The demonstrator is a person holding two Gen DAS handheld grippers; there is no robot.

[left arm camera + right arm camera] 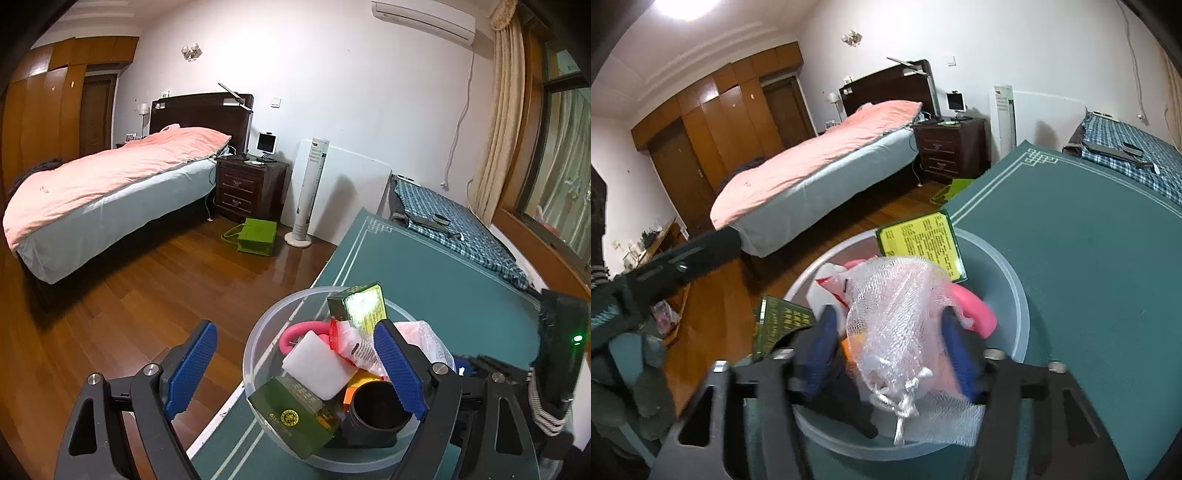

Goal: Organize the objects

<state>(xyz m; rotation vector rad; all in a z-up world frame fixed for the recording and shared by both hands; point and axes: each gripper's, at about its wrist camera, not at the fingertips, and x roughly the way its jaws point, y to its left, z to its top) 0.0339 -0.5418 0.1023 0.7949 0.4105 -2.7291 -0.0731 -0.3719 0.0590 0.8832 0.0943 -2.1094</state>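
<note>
Left gripper (295,373) hung over the bowl (258,332) on the table (443,273), fingers spread wide. Right gripper (890,347) pinched the mesh pouch (897,306) above the bowl's clutter.

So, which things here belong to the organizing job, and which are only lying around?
Job: clear tub, mesh pouf between the right tongs, white block, green boxes, black cup, left tongs.

Lying about: green bag, tower fan, bed.

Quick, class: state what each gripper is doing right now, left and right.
Left gripper: open, holding nothing, fingers straddling the bowl rim.
Right gripper: shut on the mesh pouf.
</note>
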